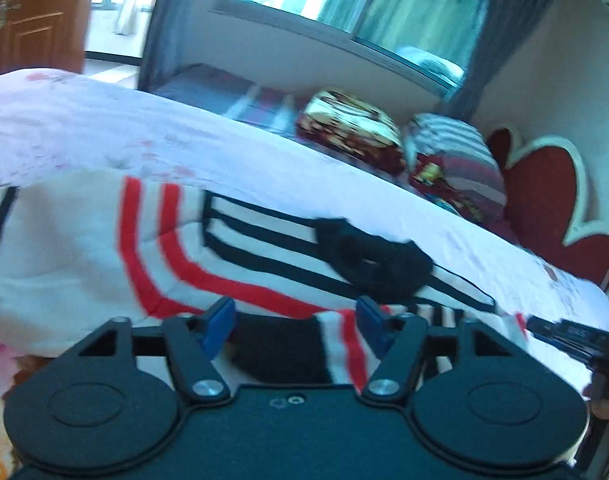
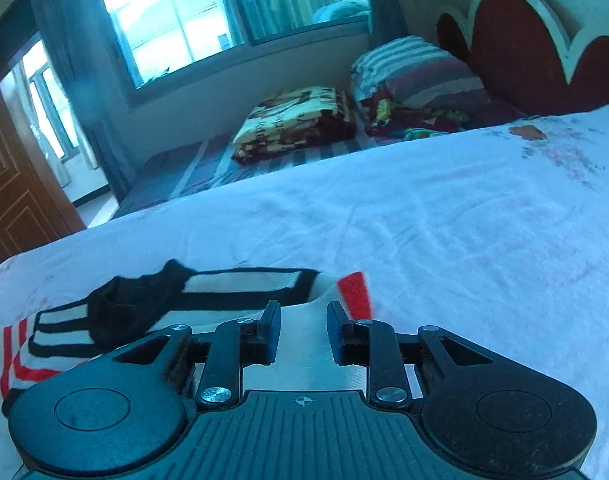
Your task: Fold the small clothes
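Observation:
A small white garment [image 1: 84, 240] with red and black stripes and a black collar [image 1: 374, 260] lies spread on the bed. My left gripper [image 1: 294, 320] is open, low over the garment's near edge, with striped and black cloth between its blue fingers. In the right wrist view the same garment [image 2: 240, 284] lies at lower left. My right gripper [image 2: 303, 330] is open just above the garment's white edge, near a red cuff [image 2: 356, 294]. The right gripper also shows in the left wrist view [image 1: 576, 336] at the right edge.
The bed is covered by a pale floral sheet [image 2: 444, 220]. A folded patterned blanket [image 2: 296, 120] and a striped pillow [image 2: 416, 76] lie at the far side by the red headboard [image 2: 532, 52]. A window and a brown door [image 1: 32, 12] stand beyond.

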A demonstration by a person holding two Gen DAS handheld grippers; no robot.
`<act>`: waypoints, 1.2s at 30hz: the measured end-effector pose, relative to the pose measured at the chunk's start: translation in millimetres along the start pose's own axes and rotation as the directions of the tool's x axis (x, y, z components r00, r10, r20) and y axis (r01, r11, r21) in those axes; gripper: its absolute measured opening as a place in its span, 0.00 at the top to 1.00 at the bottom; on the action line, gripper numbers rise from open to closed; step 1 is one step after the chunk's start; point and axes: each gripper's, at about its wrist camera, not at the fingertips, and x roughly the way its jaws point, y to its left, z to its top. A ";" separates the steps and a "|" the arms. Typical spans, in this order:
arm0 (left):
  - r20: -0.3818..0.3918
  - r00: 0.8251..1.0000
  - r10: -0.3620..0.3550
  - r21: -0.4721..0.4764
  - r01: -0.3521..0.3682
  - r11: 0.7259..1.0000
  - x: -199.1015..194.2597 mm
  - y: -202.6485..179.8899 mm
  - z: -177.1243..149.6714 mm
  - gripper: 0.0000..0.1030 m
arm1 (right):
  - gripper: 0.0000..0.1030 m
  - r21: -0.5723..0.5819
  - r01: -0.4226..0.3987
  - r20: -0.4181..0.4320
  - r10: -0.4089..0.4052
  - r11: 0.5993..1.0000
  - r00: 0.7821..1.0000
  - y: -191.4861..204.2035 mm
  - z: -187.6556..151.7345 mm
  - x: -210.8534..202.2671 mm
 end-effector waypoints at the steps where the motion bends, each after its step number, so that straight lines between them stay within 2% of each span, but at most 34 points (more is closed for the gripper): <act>1: -0.016 1.000 -0.009 0.013 0.009 1.000 6.0 -5.8 -0.6 0.33 | 0.76 -0.018 -0.008 -0.012 0.008 1.000 1.000 7.1 -3.2 2.5; 3: -0.061 0.998 -0.018 0.031 0.020 0.999 23.9 -14.5 -4.9 0.33 | 0.76 -0.062 -0.011 -0.037 0.008 0.998 0.999 20.8 -11.5 9.5; 6: -0.136 0.991 0.006 0.045 0.000 0.999 51.3 -13.3 -15.4 0.36 | 0.76 -0.090 -0.003 -0.067 -0.004 0.996 0.998 28.5 -22.4 20.0; 8: -0.114 0.993 0.019 0.100 -0.008 0.995 55.8 -11.8 -20.5 0.35 | 0.76 -0.139 0.043 -0.071 -0.054 0.989 0.996 27.2 -28.7 27.6; 9: -0.112 0.994 0.023 0.125 -0.008 0.992 56.4 -12.5 -22.6 0.35 | 0.76 -0.134 0.034 -0.070 -0.044 0.990 0.997 23.4 -30.2 29.4; 11: -0.114 0.993 0.017 0.134 -0.001 0.991 55.6 -11.8 -23.4 0.35 | 0.76 -0.128 0.029 -0.069 -0.038 0.991 0.997 19.3 -30.3 29.8; 14: -0.127 0.992 0.007 0.117 0.008 0.993 53.3 -6.8 -21.1 0.37 | 0.76 -0.132 0.069 -0.075 -0.079 0.989 0.994 22.5 -29.1 24.6; 19: -0.134 0.990 0.042 0.099 -0.029 0.995 41.6 -12.3 -15.9 0.36 | 0.76 -0.119 -0.017 -0.075 0.008 0.993 0.997 43.8 -35.8 2.6; 21: -0.135 0.990 0.045 0.103 -0.031 0.994 37.7 -14.2 -17.5 0.31 | 0.76 -0.151 -0.022 -0.092 0.008 0.988 0.996 55.1 -44.0 4.7; 22: -0.139 0.989 0.059 0.118 -0.043 0.992 38.2 -14.6 -19.1 0.31 | 0.76 -0.173 -0.011 -0.126 -0.011 0.985 0.992 60.1 -50.0 10.8; 24: -0.150 0.985 0.082 0.137 -0.061 0.989 38.5 -13.7 -21.2 0.31 | 0.76 -0.183 0.004 -0.120 -0.026 0.983 0.992 64.7 -56.3 10.1; 26: -0.158 0.983 0.089 0.129 -0.069 0.989 31.8 -13.2 -19.2 0.30 | 0.75 -0.159 -0.023 -0.130 0.002 0.987 0.992 68.3 -55.1 4.7; 29: -0.144 0.984 0.105 0.121 -0.088 0.989 18.8 -10.5 -15.6 0.19 | 0.74 -0.148 -0.041 -0.121 0.024 0.988 0.992 77.9 -54.8 -5.0; 30: -0.140 0.983 0.115 0.120 -0.099 0.988 15.6 -9.5 -14.7 0.19 | 0.68 -0.153 -0.042 -0.115 0.025 0.987 0.993 84.0 -56.0 -8.7; 31: -0.139 0.984 0.116 0.118 -0.100 0.988 11.9 -7.6 -13.9 0.19 | 0.54 -0.156 -0.041 -0.108 0.024 0.987 0.994 89.0 -57.3 -11.4; 32: -0.137 0.984 0.115 0.118 -0.099 0.988 8.3 -5.6 -12.9 0.19 | 0.49 -0.157 -0.040 -0.100 0.025 0.987 0.995 93.5 -58.7 -14.1; 33: -0.135 0.984 0.118 0.122 -0.102 0.987 4.7 -4.0 -12.4 0.18 | 0.46 -0.160 -0.044 -0.090 0.030 0.986 0.995 99.6 -60.5 -17.5; 36: -0.123 0.985 0.125 0.130 -0.109 0.986 -7.8 4.2 -11.0 0.16 | 0.46 -0.176 -0.049 -0.089 0.034 0.983 0.995 119.1 -65.3 -22.2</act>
